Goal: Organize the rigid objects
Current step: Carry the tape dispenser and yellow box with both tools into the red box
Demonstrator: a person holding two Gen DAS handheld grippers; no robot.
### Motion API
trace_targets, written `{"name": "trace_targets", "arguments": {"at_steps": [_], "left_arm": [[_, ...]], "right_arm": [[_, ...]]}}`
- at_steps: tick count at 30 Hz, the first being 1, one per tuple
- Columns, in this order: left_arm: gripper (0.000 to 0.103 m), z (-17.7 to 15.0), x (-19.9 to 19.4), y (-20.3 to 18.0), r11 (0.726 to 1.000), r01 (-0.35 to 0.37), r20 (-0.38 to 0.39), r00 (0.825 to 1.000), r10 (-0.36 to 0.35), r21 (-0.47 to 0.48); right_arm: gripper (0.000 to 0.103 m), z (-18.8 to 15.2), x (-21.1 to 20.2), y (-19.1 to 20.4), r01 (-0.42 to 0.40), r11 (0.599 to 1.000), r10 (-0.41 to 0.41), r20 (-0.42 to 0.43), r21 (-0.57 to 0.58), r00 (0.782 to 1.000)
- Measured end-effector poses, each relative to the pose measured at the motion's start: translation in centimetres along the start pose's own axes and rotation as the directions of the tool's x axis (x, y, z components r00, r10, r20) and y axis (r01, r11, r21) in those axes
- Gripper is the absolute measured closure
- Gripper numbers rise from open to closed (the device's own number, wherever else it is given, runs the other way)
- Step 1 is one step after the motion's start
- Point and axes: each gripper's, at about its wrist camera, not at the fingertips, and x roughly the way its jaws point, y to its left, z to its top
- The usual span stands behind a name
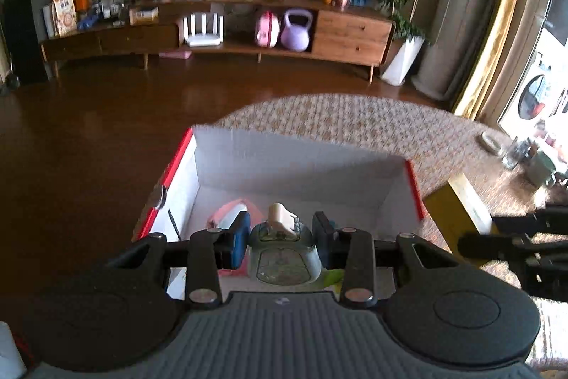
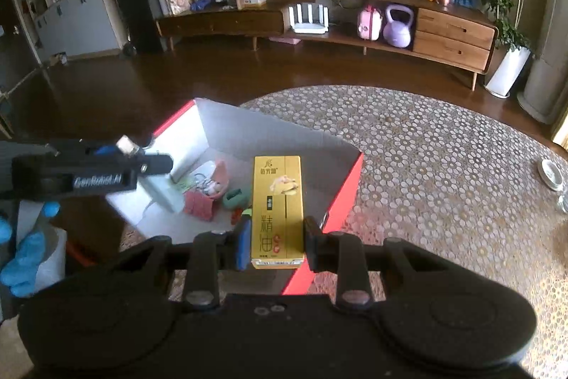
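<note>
We see the round table (image 2: 426, 148) carrying an open box (image 1: 301, 162) at its left edge. Only the right view shows our right gripper (image 2: 273, 244) clamping a yellow carton (image 2: 277, 201) above it; our left gripper (image 1: 280, 237) grips a bottle (image 1: 282, 254).

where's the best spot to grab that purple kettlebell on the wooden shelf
Take the purple kettlebell by its top loop handle, coming from the open front of the long wooden shelf unit. The rounded body looks too wide and smooth for the fingers; the upright handle is thin.
</note>
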Motion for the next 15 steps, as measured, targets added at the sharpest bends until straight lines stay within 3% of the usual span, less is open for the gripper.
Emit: {"name": "trace_targets", "arguments": {"at_steps": [15], "left_arm": [[0.065, -1.4, 7.7, 0.5, 0.995, -0.008, -0.191, 0.981, 0.026, 0.096]], "right_arm": [[0.074, 1.9, 9.9, 0.6, 0.002, 1.0, -0.005, -0.117, -0.021, 0.993]]}}
